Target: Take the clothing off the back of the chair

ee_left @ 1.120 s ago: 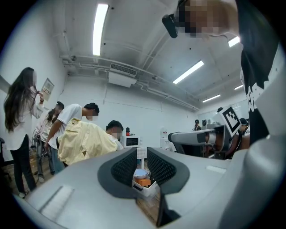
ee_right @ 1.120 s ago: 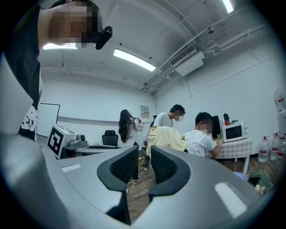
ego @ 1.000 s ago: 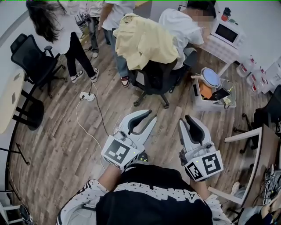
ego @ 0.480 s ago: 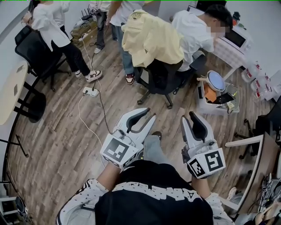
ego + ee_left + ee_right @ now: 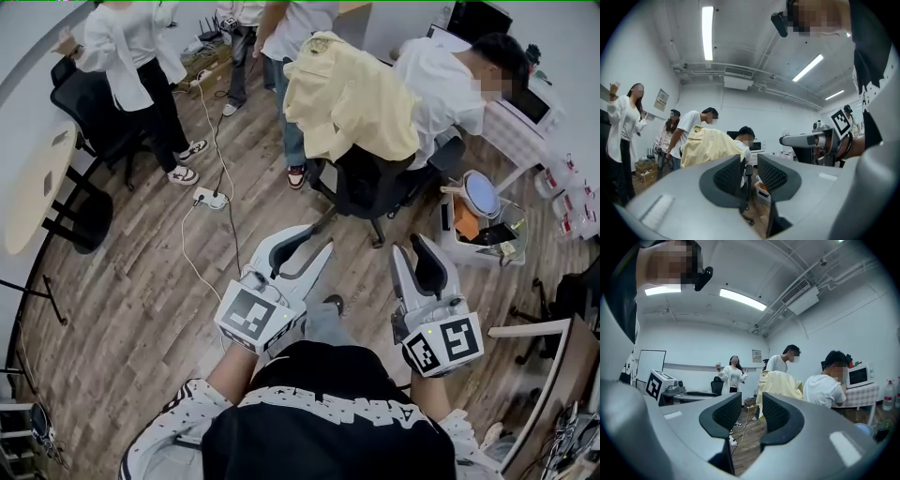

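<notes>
Both claws are empty: the left gripper (image 5: 320, 240) and the right gripper (image 5: 406, 247) hold their jaws a little apart, just now opening, with nothing between them. Farther off, the yellow clothing (image 5: 352, 98) hangs draped over the back of the black chair (image 5: 372, 184), well apart from either gripper. By my reading the task has barely begun, and the approach, the grasp and the lift-off all remain.

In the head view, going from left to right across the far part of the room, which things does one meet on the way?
Round table, white power strip, yellow garment, plastic storage box.
</notes>
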Tool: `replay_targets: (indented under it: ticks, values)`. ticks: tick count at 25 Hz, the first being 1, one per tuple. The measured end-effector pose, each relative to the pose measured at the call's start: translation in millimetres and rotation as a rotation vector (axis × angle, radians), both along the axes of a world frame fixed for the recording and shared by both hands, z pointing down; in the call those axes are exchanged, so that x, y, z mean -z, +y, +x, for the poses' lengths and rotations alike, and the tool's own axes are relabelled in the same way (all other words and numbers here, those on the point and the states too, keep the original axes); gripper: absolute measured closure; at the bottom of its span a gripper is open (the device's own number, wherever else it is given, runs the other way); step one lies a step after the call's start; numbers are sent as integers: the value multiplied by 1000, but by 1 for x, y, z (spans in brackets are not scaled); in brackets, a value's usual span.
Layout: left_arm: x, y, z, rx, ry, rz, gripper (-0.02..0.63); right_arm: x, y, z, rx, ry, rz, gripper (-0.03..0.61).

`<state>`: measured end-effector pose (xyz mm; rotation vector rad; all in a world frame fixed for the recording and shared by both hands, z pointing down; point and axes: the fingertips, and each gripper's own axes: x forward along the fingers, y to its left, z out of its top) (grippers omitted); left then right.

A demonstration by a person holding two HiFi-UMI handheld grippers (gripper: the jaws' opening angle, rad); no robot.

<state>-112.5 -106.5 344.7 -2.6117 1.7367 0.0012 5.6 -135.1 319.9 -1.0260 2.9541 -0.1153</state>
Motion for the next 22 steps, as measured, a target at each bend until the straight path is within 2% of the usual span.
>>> replay_targets:
  ticks: [22]
  values:
    - [-17, -141, -54, 31, -22, -59, 462, -19, -140, -43, -23, 6, -50, 393]
